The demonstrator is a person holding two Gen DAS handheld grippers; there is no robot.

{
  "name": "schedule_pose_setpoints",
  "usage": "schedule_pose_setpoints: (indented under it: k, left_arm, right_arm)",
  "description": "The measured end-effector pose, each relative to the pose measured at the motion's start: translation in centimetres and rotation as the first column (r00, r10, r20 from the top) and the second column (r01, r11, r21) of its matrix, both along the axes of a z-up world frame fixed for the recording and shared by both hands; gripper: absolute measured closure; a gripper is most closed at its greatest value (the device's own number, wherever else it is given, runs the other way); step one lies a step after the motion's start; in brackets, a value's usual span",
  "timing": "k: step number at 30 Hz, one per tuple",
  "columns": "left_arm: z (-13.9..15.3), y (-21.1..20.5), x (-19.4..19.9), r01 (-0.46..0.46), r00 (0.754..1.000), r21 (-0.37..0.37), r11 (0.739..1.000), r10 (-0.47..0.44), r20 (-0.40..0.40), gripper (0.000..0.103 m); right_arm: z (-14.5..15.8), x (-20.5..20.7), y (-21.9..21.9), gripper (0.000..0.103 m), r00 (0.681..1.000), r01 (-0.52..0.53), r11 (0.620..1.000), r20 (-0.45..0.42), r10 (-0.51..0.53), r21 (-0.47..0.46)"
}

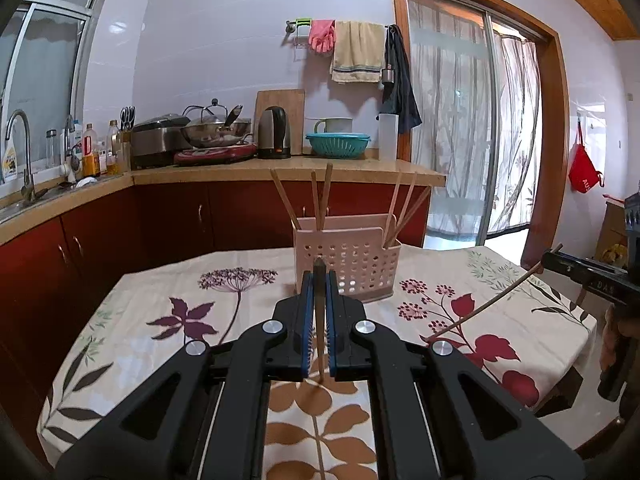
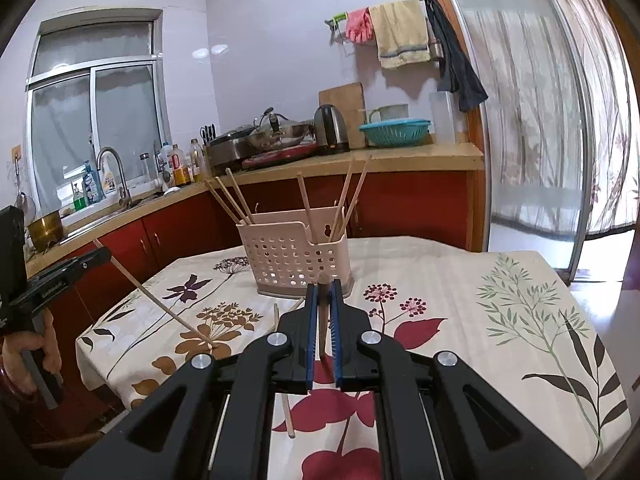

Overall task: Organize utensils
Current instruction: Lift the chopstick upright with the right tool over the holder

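A pink perforated utensil holder (image 1: 352,264) (image 2: 294,256) stands on the floral tablecloth and holds several wooden chopsticks (image 1: 324,194) (image 2: 236,200) upright. My left gripper (image 1: 319,276) is shut on a chopstick (image 1: 320,320) that hangs down between its blue pads, just in front of the holder. My right gripper (image 2: 325,286) is shut on another chopstick (image 2: 322,320), also close in front of the holder. In the left wrist view the right gripper's chopstick (image 1: 484,306) slants down to the cloth. In the right wrist view the left gripper's chopstick (image 2: 156,300) slants likewise. One loose chopstick (image 2: 282,376) lies on the table.
The table (image 1: 160,320) has its edges at left and right. Behind it runs a kitchen counter (image 1: 280,168) with red cabinets, a kettle (image 1: 274,132), pots and a teal colander (image 1: 338,144). A sliding glass door (image 1: 472,128) is at the right.
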State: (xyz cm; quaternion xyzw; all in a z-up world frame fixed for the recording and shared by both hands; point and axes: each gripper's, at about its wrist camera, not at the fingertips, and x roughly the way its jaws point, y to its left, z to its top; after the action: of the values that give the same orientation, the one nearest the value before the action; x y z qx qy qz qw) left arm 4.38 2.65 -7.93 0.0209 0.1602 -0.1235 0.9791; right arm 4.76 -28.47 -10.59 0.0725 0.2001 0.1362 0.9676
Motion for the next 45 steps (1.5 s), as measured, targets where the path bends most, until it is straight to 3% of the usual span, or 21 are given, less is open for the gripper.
schedule_pose_setpoints:
  k: [10,22,33,45]
  left_arm:
    - [0.5,0.3,2.1,-0.006,1.000,0.004,1.000,0.006,0.009,0.097]
    - [1.1,1.3,4.2,-0.011,1.000,-0.020,1.000,0.011,0.020,0.097]
    - [5.8,1.2,5.5,0.033,0.992,-0.047,0.998,-0.027,0.126,0.097]
    - [11.4,-0.4,7.5,0.067,0.959,-0.010,0.998,-0.062,0.277,0.097]
  right_arm:
    - [1.3,3.6,0.9,0.096,0.999,-0.024,1.000,-0.031,0.024,-0.015]
    - [2.0,6.4,2.9,0.096,0.999,-0.036,0.999,0.006,0.036,-0.030]
    - [6.4,6.9,2.9,0.096,0.996,-0.040,0.999,0.083,0.041,-0.015]
    - [12.1,8.0,2.6,0.096,0.972,-0.079,0.997,0.223,0.072,0.025]
